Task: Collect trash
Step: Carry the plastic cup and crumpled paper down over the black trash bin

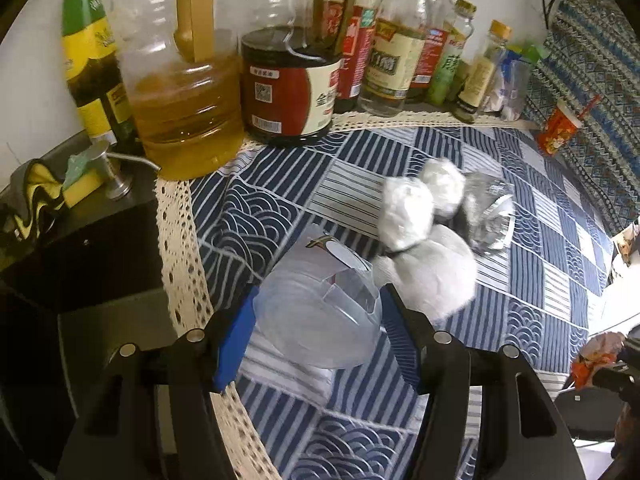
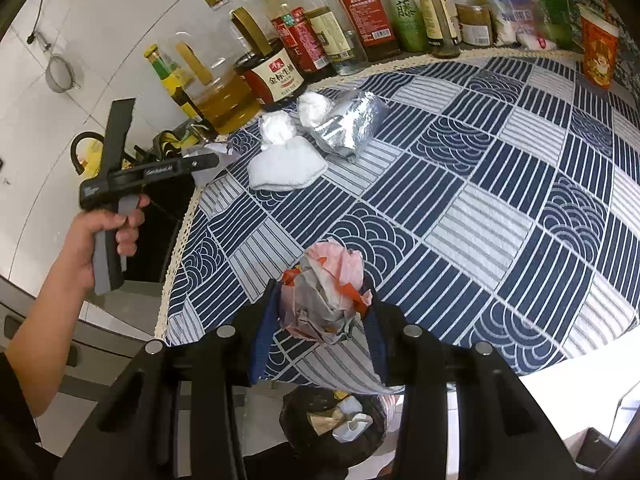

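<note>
My left gripper (image 1: 316, 328) is shut on a clear plastic cup (image 1: 320, 312), which lies on its side between the blue pads (image 1: 236, 340) at the table's left edge. Just beyond it lie two white tissue balls (image 1: 408, 208), a soft white wad (image 1: 436, 276) and a crumpled silver foil bag (image 1: 488, 212). My right gripper (image 2: 324, 304) is shut on a crumpled pink, grey and orange paper wrapper (image 2: 324, 296), held over the table's near edge. Beneath it a black-lined trash bin (image 2: 332, 420) holds scraps. A hand (image 2: 108, 232) grips the left gripper (image 2: 204, 164) in the right wrist view.
A blue-and-white patterned cloth (image 2: 480, 184) with a lace trim covers the table. Sauce and oil bottles line the back wall, among them an oil jug (image 1: 184, 112) and a soy jug (image 1: 288, 88). A red paper cup (image 2: 598, 52) stands far right. A dark sink with a sponge (image 1: 80, 184) lies left.
</note>
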Tool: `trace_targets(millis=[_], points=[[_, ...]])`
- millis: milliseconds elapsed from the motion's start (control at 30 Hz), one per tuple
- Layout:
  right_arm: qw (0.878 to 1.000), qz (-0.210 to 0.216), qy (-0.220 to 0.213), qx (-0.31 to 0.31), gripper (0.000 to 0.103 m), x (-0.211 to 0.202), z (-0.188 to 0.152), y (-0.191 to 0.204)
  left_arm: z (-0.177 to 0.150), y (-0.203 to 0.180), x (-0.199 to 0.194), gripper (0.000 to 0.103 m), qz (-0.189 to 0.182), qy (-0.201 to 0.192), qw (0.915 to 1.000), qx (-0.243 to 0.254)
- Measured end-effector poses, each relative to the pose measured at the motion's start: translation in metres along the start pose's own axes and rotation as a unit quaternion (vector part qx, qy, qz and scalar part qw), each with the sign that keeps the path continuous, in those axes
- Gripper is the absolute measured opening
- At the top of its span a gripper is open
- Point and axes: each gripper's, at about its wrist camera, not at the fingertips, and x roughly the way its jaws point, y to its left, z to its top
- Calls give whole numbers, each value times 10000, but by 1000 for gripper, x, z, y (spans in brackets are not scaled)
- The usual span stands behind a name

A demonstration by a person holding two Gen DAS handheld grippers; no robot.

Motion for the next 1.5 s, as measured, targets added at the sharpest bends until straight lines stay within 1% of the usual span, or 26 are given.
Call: trace_targets(millis=[167,333,500,733,867,1000,1267,1400,1500], points=[[9995,255,-41,-156,41,-2,5,-6,-20,-18,-20,60,83,-16,9999,-118],[9974,627,-11,-354,41,-3,9,-14,-46,-41,-50,60,206,-97,9991,-368],[9929,1022,225,-571,41,1,9,-17,-81,-66,-75,60,325,-75,9967,-742],[9864,1211,520,-983,41,3,-4,-6,-125,-95,-98,60,213,-69,9933,-1133],[9840,1229,628,-1128,41,1,-20,7,-146,-107,-110,60,206,-65,9937,-1099],[9839,1158,635,-1205,41,-1,-38,23,-170,-113,-120,60,109,-73,9945,-1039],[9844,1042,707,-1230,42,-12,-72,54,-215,-107,-131,60,-202,9,9940,-1076],[9852,957,807,-1175,42,-10,-93,65,-233,-103,-129,60,-325,97,9933,-1101],[9854,894,921,-1119,42,-4,-108,70,-247,-102,-124,60,-351,182,9933,-1083]])
